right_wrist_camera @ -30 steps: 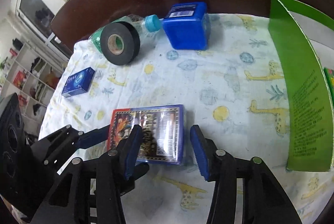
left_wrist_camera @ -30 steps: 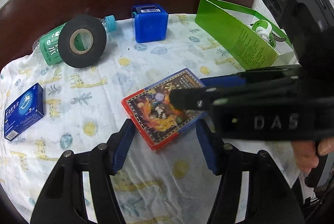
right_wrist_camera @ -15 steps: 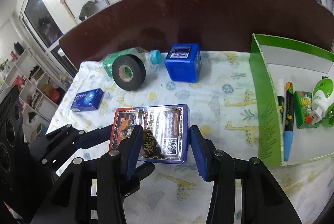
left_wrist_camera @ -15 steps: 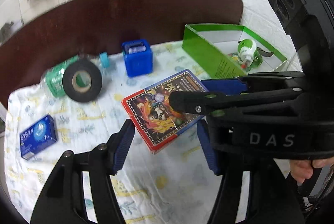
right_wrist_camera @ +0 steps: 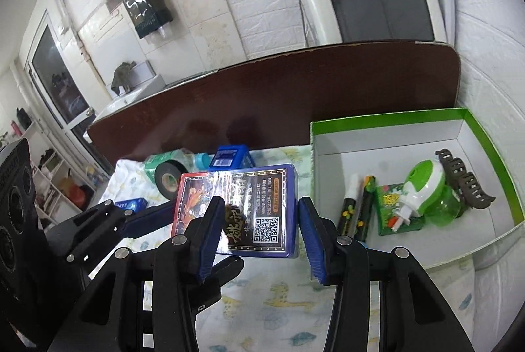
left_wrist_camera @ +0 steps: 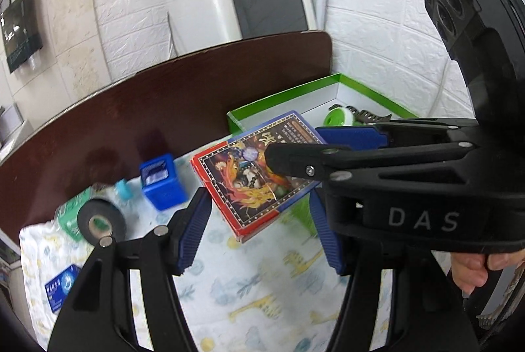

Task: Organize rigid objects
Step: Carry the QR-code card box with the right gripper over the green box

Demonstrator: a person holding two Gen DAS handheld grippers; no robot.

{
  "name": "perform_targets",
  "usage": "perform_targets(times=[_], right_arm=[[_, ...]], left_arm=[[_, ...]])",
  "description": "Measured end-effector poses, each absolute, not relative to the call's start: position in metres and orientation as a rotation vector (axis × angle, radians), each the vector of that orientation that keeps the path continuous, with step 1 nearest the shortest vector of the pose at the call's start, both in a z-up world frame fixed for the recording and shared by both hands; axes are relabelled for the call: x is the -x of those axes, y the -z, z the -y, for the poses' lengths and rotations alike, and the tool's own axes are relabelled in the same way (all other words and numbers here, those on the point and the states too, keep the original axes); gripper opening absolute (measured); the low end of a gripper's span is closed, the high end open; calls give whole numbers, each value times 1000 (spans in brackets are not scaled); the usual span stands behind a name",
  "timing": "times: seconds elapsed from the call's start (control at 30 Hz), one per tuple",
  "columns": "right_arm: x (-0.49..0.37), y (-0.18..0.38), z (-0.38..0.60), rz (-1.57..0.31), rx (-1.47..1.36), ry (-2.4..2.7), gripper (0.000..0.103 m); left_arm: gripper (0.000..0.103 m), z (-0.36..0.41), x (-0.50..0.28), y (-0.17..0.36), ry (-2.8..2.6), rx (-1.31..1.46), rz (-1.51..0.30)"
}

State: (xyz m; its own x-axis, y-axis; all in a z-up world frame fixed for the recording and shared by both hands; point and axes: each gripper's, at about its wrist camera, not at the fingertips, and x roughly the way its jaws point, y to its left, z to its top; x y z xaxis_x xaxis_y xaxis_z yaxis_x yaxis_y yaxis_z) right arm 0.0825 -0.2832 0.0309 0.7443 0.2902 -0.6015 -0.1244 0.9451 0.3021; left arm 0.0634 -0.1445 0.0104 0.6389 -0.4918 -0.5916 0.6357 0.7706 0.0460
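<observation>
A flat card box (left_wrist_camera: pixel 254 178) with a red and blue illustrated cover hangs in the air above the cloth. Both grippers clamp it: my left gripper (left_wrist_camera: pixel 259 230) holds its long sides, and my right gripper (right_wrist_camera: pixel 259 235) holds it (right_wrist_camera: pixel 244 209) across the other axis, its fingers (left_wrist_camera: pixel 347 138) crossing the left wrist view. The green open box (right_wrist_camera: pixel 485 142) stands to the right and holds markers (right_wrist_camera: pixel 356 209), a green plug-in device (right_wrist_camera: pixel 423 188), a small green carton and a dark hair claw (right_wrist_camera: pixel 466 179).
On the giraffe-print cloth (left_wrist_camera: pixel 249 293) lie a black tape roll (left_wrist_camera: pixel 101 222), a green bottle (left_wrist_camera: pixel 70 214), a blue cube box (left_wrist_camera: pixel 160 181) and a small blue carton (left_wrist_camera: pixel 62 284). The brown table (right_wrist_camera: pixel 262 93) ends at a white brick wall with a white appliance.
Both grippers have lifted the card box off the cloth and carried it up and toward the green box. The table items now sit lower and smaller in both views.
</observation>
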Motion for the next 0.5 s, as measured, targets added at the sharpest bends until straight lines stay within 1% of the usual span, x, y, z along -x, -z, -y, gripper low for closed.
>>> perform_targets(times=[0.5], right_arm=[[-111, -39, 381, -638, -372, -160, 48]], left_arm=[[61, 230, -98, -36, 729, -343, -548]])
